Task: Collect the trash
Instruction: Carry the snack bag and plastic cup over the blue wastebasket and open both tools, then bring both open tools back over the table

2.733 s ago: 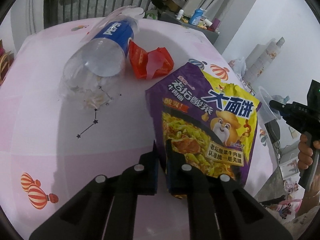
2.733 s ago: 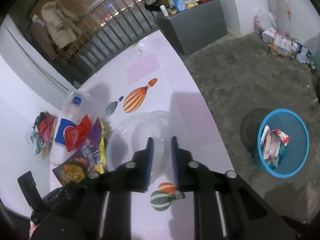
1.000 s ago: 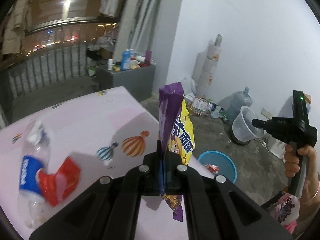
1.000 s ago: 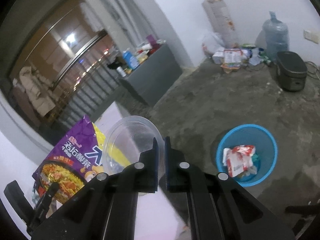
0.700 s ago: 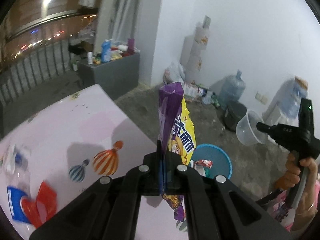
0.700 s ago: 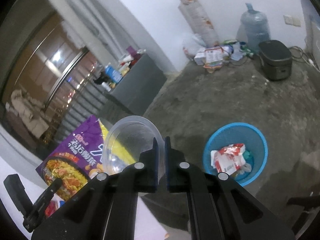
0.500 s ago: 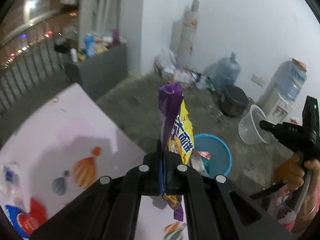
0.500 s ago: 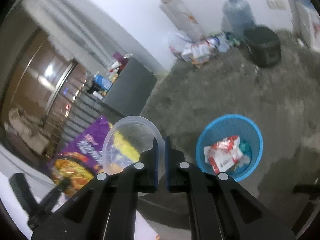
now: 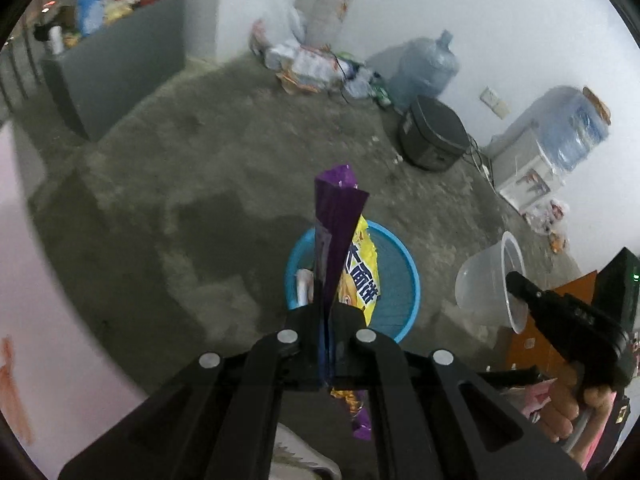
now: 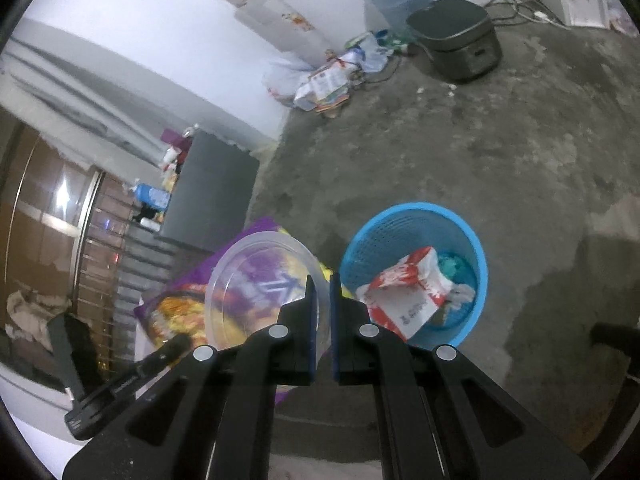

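A rough, stained concrete floor (image 9: pixel 168 184) carries nearly everything here. A blue mesh wastebasket (image 10: pixel 472 256) stands on it in the open, and the rest sits well apart from that basket. Beyond the basket, toward the white wall, a dark grey rice cooker (image 10: pixel 456 36) rests on the floor with a big blue water jug (image 9: pixel 424 66) just behind it. Beside the jug, along the wall's foot, lies a heap of bags and printed packaging (image 10: pixel 324 76). Off to the basket's far left stands a grey cabinet (image 9: pixel 116 76). The pink tabletop's edge (image 9: pixel 44 280) shows at the left.
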`<state>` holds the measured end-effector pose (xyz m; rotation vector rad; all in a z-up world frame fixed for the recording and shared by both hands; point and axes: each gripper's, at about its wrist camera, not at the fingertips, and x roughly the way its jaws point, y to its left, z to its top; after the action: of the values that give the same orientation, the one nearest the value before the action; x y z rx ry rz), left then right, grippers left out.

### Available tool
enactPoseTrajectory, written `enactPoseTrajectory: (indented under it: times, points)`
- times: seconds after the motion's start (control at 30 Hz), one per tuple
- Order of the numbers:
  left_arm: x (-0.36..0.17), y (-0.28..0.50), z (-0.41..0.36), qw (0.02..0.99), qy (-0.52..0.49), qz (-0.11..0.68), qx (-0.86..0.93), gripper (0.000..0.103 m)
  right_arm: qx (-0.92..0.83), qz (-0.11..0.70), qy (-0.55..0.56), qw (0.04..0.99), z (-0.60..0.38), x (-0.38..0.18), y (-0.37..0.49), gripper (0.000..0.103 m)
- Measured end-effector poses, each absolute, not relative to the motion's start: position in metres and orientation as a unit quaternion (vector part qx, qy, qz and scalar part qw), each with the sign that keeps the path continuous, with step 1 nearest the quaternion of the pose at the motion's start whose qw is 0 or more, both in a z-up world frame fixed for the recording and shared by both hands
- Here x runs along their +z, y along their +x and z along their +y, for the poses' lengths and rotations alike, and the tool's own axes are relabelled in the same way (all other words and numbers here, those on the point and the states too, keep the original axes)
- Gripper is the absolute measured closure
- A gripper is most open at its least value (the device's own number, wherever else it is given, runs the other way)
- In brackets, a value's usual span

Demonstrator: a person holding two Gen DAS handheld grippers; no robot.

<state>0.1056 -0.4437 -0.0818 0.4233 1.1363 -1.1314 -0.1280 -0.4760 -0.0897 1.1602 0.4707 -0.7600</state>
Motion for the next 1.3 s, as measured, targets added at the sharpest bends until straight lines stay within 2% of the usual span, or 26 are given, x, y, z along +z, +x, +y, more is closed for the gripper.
enactPoseTrajectory:
  times: [0.13,0.2,0.23,0.27,0.3,0.53,0.63,0.73,0.8,0.83,0.87,1.03,1.17,1.3]
  points:
    - [-0.119,0.091,-0.484,0.654,0.218,0.521,-0.503,0.101,-0.357,0.212,0.542,0.731,-0.482,-0.101,-0.139,0.099]
    - [-0.141,0.087,-0.504,0.641,0.245,0.535,-0.493,0.087,-0.363,0.218,0.546,0.723,-0.483,-0.11,-0.142,0.099]
    - [-0.154,0.085,-0.512,0.634,0.26,0.541,-0.487,0.068,-0.365,0.223,0.551,0.717,-0.484,-0.118,-0.144,0.099]
    - [-0.164,0.084,-0.518,0.636,0.272,0.542,-0.476,0.057,-0.366,0.226,0.554,0.713,-0.486,-0.124,-0.145,0.099]
    - [-0.169,0.083,-0.52,0.639,0.278,0.543,-0.468,0.055,-0.369,0.234,0.556,0.707,-0.486,-0.131,-0.146,0.099]
    - [-0.172,0.086,-0.513,0.654,0.289,0.537,-0.446,0.05,-0.385,0.284,0.556,0.68,-0.491,-0.168,-0.14,0.099]
    - [-0.151,0.089,-0.505,0.668,0.287,0.513,-0.456,0.049,-0.381,0.308,0.545,0.681,-0.492,-0.178,-0.127,0.098]
    - [-0.115,0.094,-0.487,0.69,0.272,0.48,-0.468,0.043,-0.383,0.339,0.515,0.688,-0.495,-0.189,-0.107,0.094]
    - [-0.091,0.097,-0.471,0.707,0.26,0.457,-0.473,0.041,-0.389,0.382,0.489,0.681,-0.499,-0.205,-0.091,0.077]
    - [-0.079,0.098,-0.459,0.716,0.253,0.446,-0.474,0.039,-0.394,0.403,0.477,0.674,-0.5,-0.214,-0.086,0.057]
    - [-0.066,0.099,-0.445,0.726,0.247,0.434,-0.473,0.038,-0.4,0.411,0.47,0.671,-0.501,-0.218,-0.084,0.052]
    - [-0.022,0.102,-0.379,0.765,0.234,0.388,-0.457,0.034,-0.417,0.404,0.455,0.675,-0.496,-0.211,-0.093,0.053]
    - [-0.001,0.107,-0.326,0.8,0.228,0.361,-0.421,0.034,-0.425,0.404,0.436,0.683,-0.493,-0.197,-0.097,0.062]
    - [0.011,0.108,-0.282,0.825,0.209,0.349,-0.393,0.034,-0.43,0.388,0.437,0.688,-0.492,-0.186,-0.097,0.064]
